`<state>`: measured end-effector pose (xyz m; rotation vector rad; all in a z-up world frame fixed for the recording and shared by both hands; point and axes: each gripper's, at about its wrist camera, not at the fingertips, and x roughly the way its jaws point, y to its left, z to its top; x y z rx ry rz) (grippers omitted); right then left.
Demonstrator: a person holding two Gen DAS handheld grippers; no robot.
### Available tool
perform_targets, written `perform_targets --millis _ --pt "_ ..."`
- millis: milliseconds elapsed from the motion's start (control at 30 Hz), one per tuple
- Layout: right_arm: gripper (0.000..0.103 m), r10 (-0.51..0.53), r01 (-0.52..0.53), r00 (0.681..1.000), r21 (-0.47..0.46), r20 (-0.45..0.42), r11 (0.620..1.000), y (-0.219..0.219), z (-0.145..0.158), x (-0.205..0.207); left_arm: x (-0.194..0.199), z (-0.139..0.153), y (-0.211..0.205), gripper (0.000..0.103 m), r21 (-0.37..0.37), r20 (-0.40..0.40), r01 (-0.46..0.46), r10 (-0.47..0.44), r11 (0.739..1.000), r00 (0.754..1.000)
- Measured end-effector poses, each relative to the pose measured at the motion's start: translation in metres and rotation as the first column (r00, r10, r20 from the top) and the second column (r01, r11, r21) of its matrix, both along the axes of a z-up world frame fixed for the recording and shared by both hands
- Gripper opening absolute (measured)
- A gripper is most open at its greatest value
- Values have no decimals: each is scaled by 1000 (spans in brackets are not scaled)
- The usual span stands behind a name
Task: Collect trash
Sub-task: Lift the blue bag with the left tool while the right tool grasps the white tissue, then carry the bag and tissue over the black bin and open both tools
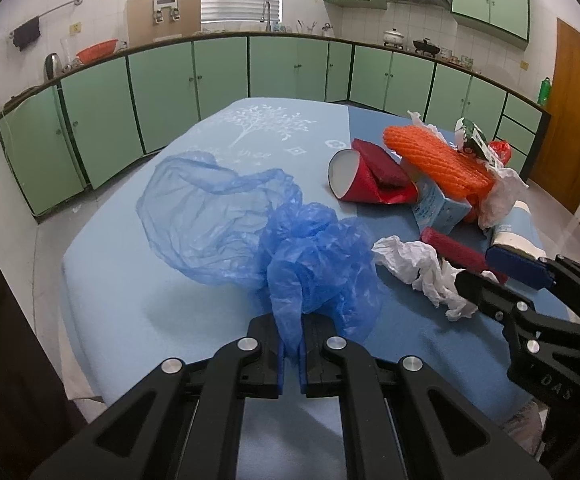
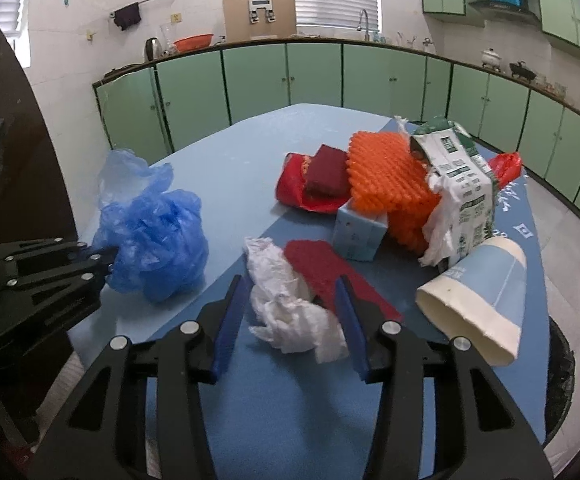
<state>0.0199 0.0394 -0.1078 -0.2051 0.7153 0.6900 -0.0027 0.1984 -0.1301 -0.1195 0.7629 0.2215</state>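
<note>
My left gripper (image 1: pixel 291 332) is shut on a crumpled blue plastic bag (image 1: pixel 249 220), which spreads over the blue tablecloth; the bag also shows in the right wrist view (image 2: pixel 155 236). My right gripper (image 2: pixel 290 312) is open, its fingers on either side of a crumpled white tissue (image 2: pixel 290 312), also seen in the left wrist view (image 1: pixel 422 268). A dark red foam sheet (image 2: pixel 330 276) lies just behind the tissue. The right gripper shows at the right edge of the left wrist view (image 1: pixel 506 280).
A trash pile sits at the table's right: red paper cup (image 1: pixel 358 180), orange foam net (image 2: pixel 390 184), small blue box (image 2: pixel 360 232), green-white carton (image 2: pixel 458 176), blue-white paper cup (image 2: pixel 486 296), red bag (image 2: pixel 508 166). Green cabinets (image 1: pixel 161 88) line the walls.
</note>
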Motion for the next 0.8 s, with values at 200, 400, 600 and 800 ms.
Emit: perform_targets --millis 200,400,600,800 --pt "37 -13 13 1000 -37 -6 999 0 -10 5 -2 0 2 5 -4 -1 -8 8 1000 1000" --pt "30 1 -1 1000 -60 -13 998 5 -17 10 -1 0 -1 5 3 -1 2 -2 1000 1000" --pt "14 5 -5 999 -4 -46 1000 -4 -7 16 -3 2 -1 5 -2 2 0 0 1000 1000" --pt "14 44 -38 998 131 -44 991 -12 28 13 -6 18 -1 4 -13 34 2 -2 1000 999"
